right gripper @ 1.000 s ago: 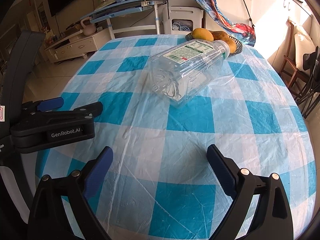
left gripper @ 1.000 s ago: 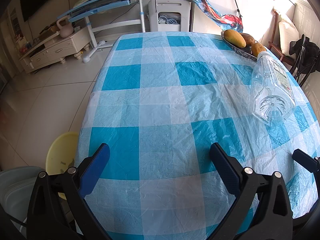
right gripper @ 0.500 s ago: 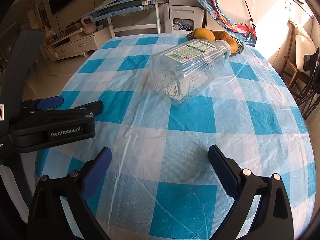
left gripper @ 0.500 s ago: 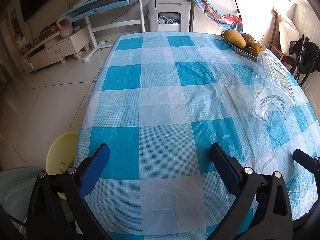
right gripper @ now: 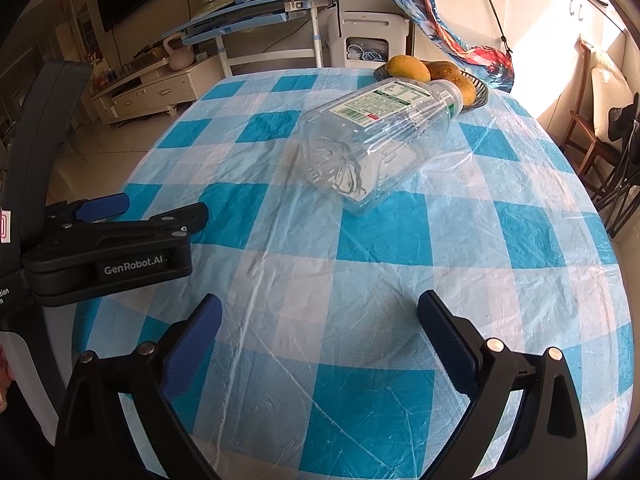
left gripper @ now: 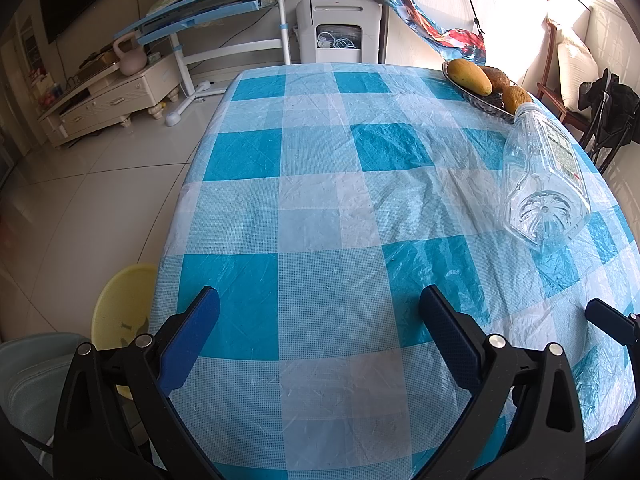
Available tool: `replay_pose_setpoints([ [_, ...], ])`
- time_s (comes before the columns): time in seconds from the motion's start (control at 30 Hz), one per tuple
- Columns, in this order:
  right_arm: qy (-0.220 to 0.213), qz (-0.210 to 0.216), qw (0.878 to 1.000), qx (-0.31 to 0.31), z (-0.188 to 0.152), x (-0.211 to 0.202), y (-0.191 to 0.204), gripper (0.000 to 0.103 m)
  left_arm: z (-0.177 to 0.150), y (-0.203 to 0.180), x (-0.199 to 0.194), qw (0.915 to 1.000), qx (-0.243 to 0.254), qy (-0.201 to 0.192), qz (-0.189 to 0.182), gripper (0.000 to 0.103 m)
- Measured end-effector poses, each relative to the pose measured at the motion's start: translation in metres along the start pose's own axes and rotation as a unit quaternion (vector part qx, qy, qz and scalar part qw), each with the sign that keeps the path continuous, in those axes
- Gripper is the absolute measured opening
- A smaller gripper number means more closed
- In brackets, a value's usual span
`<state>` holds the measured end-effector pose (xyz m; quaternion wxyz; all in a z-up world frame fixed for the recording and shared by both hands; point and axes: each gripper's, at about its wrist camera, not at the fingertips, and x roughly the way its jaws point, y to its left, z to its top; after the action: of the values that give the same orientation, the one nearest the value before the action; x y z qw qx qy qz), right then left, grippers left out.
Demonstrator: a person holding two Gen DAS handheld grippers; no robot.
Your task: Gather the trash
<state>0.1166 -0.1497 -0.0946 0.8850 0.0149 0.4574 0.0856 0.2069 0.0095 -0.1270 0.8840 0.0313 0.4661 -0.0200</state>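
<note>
An empty clear plastic bottle [right gripper: 376, 140] with a green and white label lies on its side on the blue-and-white checked tablecloth [right gripper: 380, 280], base toward me and neck beside the fruit bowl. In the left wrist view the bottle [left gripper: 544, 176] lies at the far right. My right gripper [right gripper: 320, 332] is open over the near table, well short of the bottle, nothing between its fingers. My left gripper [left gripper: 320, 320] is open over the table's near left part, also empty. From the right wrist view the left gripper [right gripper: 132, 220] shows at the left edge.
A dark bowl of mangoes [right gripper: 432, 74] stands at the table's far right. On the floor left of the table sit a yellow basin [left gripper: 120, 304] and a grey bin [left gripper: 28, 384]. A blue desk [left gripper: 208, 20], a white cabinet [left gripper: 112, 96] and wooden chairs [right gripper: 592, 128] surround the table.
My right gripper has crept slightly forward and right toward the bottle. The left gripper and the bottle have not moved.
</note>
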Motion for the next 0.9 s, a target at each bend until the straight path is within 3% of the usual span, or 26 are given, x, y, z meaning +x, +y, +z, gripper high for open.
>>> replay_pose_setpoints([
  [0.27,-0.004,0.007,1.000,0.009,0.000,-0.001,-0.003,0.094,0.000,0.000,0.000,1.0000,0.001,0.005,-0.001,0.096],
  [0.47,-0.015,0.015,0.998,0.060,0.006,-0.006,-0.021,0.094,-0.008,-0.001,-0.009,0.9982,0.042,0.029,-0.033,0.096],
  [0.67,-0.033,0.011,0.994,0.100,0.036,-0.004,-0.034,0.094,-0.015,0.000,-0.014,0.9981,0.046,0.022,-0.036,0.096],
  [0.9,-0.017,-0.024,0.992,0.124,0.078,0.038,-0.033,0.095,-0.017,0.000,-0.016,0.9982,0.046,0.019,-0.035,0.096],
])
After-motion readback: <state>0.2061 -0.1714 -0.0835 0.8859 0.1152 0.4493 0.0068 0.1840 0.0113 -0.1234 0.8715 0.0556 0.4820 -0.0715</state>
